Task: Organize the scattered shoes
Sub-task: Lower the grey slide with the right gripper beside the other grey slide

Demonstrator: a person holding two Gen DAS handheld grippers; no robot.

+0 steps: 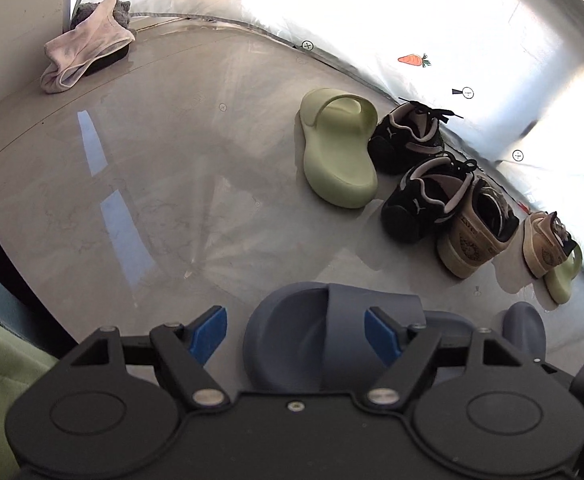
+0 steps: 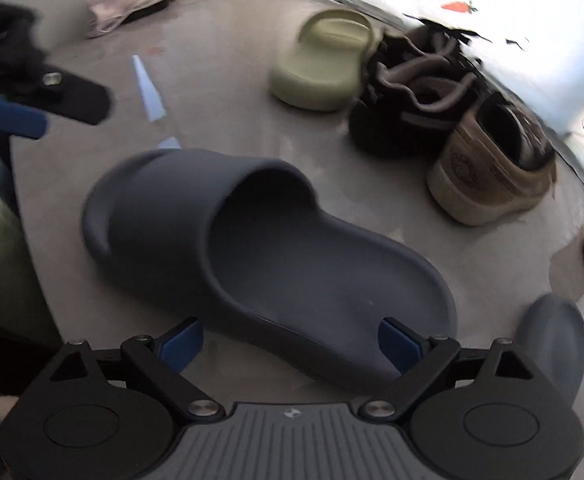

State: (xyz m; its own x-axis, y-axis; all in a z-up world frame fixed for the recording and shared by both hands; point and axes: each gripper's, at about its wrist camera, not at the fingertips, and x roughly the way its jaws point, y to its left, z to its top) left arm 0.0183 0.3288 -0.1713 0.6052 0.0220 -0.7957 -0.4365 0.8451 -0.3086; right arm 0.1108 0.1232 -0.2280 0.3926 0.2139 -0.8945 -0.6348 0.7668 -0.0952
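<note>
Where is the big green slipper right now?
In the left wrist view the green slipper lies on the floor right of centre, at the left end of the shoe row, beside a black sneaker.

Floor (image 1: 151,168) left and centre: open, free passage up to the far wall. Far left corner: crumpled cloth (image 1: 85,50). Right side blocked by a shoe row: green slide (image 1: 338,152), black sneakers (image 1: 420,168), tan sneakers (image 1: 476,232). Near centre: dark blue slide (image 2: 259,256), second one (image 2: 556,340) near right.
</note>
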